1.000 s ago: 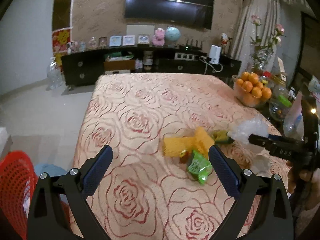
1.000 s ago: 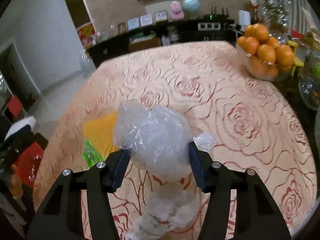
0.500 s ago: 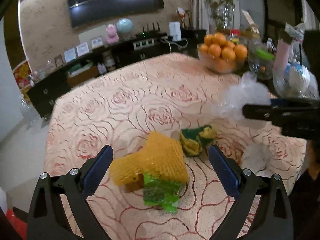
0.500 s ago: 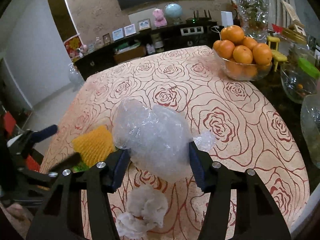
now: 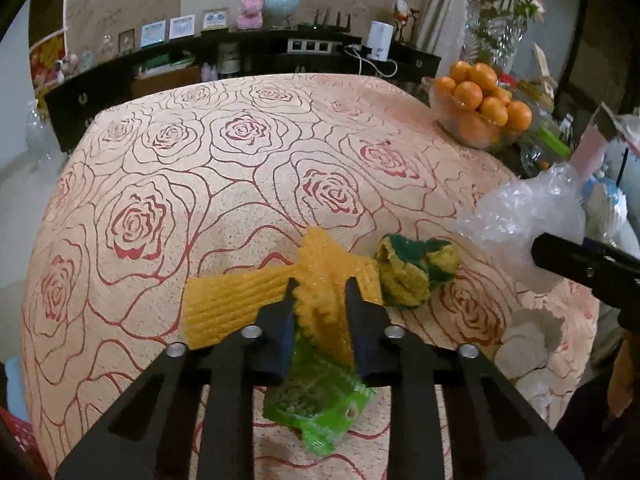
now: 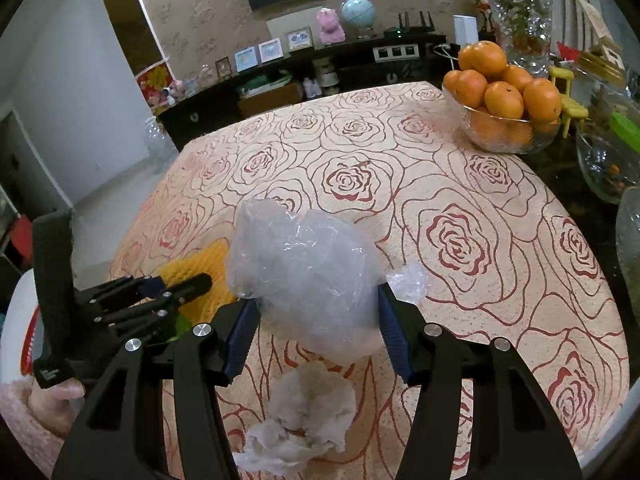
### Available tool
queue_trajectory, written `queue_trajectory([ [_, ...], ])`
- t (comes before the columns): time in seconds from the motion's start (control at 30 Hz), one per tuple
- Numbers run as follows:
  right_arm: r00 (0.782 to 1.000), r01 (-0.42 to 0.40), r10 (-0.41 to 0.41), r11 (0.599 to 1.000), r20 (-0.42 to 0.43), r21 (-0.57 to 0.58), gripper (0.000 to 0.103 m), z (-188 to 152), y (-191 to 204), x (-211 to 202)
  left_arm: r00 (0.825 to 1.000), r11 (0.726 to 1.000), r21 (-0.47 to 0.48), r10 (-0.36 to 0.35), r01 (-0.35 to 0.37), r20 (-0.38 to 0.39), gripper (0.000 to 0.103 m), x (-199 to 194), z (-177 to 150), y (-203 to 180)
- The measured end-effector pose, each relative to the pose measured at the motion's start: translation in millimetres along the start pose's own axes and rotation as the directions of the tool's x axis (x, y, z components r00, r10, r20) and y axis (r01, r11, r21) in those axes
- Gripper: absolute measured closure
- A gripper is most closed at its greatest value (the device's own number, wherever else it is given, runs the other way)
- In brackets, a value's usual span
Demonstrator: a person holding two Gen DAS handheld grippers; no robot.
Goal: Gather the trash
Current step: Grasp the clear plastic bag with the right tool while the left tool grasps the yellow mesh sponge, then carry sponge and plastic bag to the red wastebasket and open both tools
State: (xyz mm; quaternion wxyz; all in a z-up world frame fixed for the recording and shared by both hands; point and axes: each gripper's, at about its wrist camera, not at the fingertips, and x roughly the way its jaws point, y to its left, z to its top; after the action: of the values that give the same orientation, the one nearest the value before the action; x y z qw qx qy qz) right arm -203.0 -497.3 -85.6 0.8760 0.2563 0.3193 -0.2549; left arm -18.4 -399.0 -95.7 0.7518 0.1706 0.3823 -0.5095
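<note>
Left gripper (image 5: 320, 294) jaws, we note, have just closed on yellow foam netting (image 5: 248, 300); right gripper (image 6: 316, 320) clamps clear plastic bag (image 6: 304, 276).

Glass bowl (image 6: 504, 136) of oranges (image 6: 503, 100) on rose-patterned tablecloth (image 6: 460, 208)

A yellow foam fruit net (image 5: 320, 280) lies at lower centre of the left wrist view, its ridged middle bunched upward. A green wrapper (image 5: 320, 408) lies just below it, a crumpled yellow-green wrapper (image 5: 412, 272) to its right. A clear plastic bag (image 6: 308, 276) sits mid-frame in the right wrist view, above a crumpled white tissue (image 6: 304, 420).
</note>
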Motion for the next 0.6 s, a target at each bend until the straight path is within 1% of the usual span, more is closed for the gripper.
queue_trajectory([
  [0.1, 1.0, 0.0, 0.0, 1.0, 0.002, 0.009, 0.049, 1, -3, 0, 1.0, 1.0, -0.011, -0.013, 0.013, 0.026, 0.089, -11, -1, 0],
  [0.17, 1.0, -0.003, 0.003, 1.0, 0.004, 0.012, 0.049, 0, -4, -1, 0.999, 0.999, -0.021, -0.026, 0.027, 0.046, 0.089, -19, -1, 1],
  [0.33, 1.0, -0.009, 0.009, 1.0, 0.02, 0.021, 0.049, 2, -7, -4, 0.995, 0.998, -0.061, -0.028, 0.034, 0.098, 0.09, -40, 2, 10],
  [0.47, 0.999, -0.011, 0.01, 0.999, 0.032, 0.03, 0.049, 4, -9, -6, 0.987, 0.993, -0.107, -0.035, 0.052, 0.157, 0.09, -63, 7, 24],
  [0.6, 1.0, -0.016, 0.015, 0.999, 0.027, 0.034, 0.049, 4, -9, -5, 0.98, 0.99, -0.123, -0.043, 0.068, 0.196, 0.09, -80, 8, 31],
])
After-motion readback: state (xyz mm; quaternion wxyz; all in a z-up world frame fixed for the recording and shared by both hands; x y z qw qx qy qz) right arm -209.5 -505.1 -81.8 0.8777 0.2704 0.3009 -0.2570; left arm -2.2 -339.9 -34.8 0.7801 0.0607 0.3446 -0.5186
